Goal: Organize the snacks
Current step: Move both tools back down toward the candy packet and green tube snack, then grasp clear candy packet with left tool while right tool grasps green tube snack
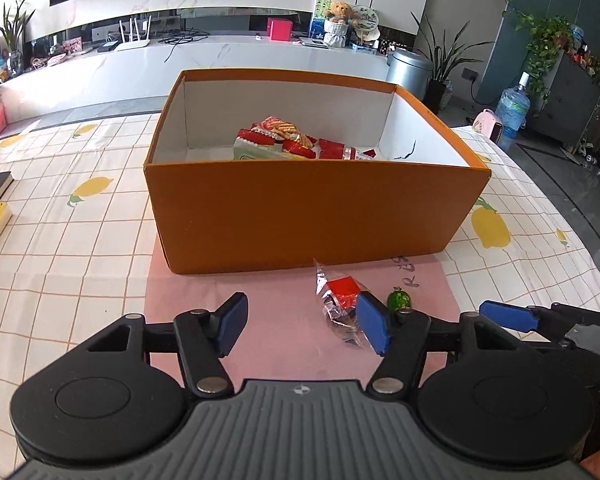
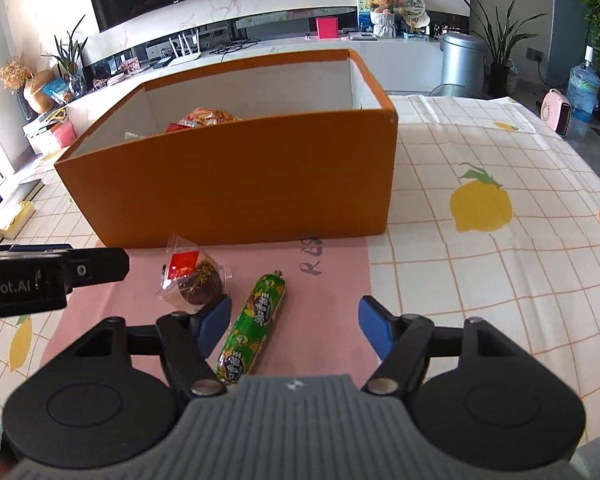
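Now, counted:
Grippers: two — left gripper [image 1: 304, 326] and right gripper [image 2: 294, 326], both spread wide, nothing held.
Box [image 1: 300, 216]: one, orange cardboard, ahead.
Sausage [image 2: 252, 330]: one, green, glossy, cylindrical, between right fingers.
Cake [image 2: 194, 278]: one, round, clear crinkled wrapper.

Both views are taken low over the table, looking forward along the blue-padded fingers toward the open orange cardboard box [image 1: 312, 200] [image 2: 236, 184], which stands close ahead. The left view is set left of the right one. Shared are the box, the pink paper mat [image 1: 284, 344] [image 2: 324, 312] and the clear-wrapped red-labelled cake [image 1: 340, 304] [image 2: 192, 276].
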Demonstrator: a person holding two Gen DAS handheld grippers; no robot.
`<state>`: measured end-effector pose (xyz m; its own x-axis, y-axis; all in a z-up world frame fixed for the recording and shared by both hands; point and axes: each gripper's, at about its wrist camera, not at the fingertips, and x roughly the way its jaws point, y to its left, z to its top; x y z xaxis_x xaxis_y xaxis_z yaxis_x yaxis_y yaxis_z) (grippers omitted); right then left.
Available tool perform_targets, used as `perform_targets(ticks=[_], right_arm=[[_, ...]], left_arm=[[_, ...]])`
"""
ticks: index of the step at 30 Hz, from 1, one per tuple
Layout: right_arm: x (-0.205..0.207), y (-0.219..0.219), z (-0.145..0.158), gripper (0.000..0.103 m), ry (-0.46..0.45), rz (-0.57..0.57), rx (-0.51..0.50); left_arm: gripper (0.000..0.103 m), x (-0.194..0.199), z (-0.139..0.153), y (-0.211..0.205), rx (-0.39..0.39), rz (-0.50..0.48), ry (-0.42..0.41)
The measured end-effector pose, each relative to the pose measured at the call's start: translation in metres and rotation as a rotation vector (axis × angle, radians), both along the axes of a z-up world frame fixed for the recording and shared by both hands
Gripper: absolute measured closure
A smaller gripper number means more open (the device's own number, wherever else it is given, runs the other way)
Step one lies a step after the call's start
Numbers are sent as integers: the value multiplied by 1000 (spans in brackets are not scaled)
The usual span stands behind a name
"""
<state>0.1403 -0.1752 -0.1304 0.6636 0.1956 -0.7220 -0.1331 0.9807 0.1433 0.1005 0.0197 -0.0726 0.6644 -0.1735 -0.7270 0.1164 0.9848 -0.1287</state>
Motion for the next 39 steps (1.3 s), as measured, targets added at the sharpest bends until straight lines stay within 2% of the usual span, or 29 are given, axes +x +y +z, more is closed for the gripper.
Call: perform_targets(ticks=[3, 7, 12, 19, 22, 24, 28, 32, 35, 39], right_arm=[[5, 7, -7, 43, 15, 17, 3], [12, 13, -18, 52, 40, 15, -16], [16, 16, -24, 56, 43, 29, -14], [16, 21, -26, 77, 48, 62, -10], [17, 21, -28, 77, 67, 70, 2], [17, 21, -28, 81, 69, 70, 6], [17, 14, -27, 83, 77, 26, 4], [19, 7, -28, 83, 91, 0, 26], [19, 7, -28, 83, 91, 1, 24], [20, 8, -29, 83, 96, 11, 24]], left_arm=[[37, 3, -6, 3, -6, 10, 26], [41, 7, -13, 5, -16, 24, 49], [47, 8, -21, 8, -23, 30, 69], [52, 10, -27, 16, -87, 38, 76], [52, 10, -27, 19, -120, 50, 64], [53, 10, -27, 19, -135, 49, 65], [53, 9, -25, 15, -168, 16, 58], [40, 9, -23, 4, -193, -13, 46], [35, 12, -20, -4, -202, -18, 35], [22, 16, -18, -14, -206, -29, 27]])
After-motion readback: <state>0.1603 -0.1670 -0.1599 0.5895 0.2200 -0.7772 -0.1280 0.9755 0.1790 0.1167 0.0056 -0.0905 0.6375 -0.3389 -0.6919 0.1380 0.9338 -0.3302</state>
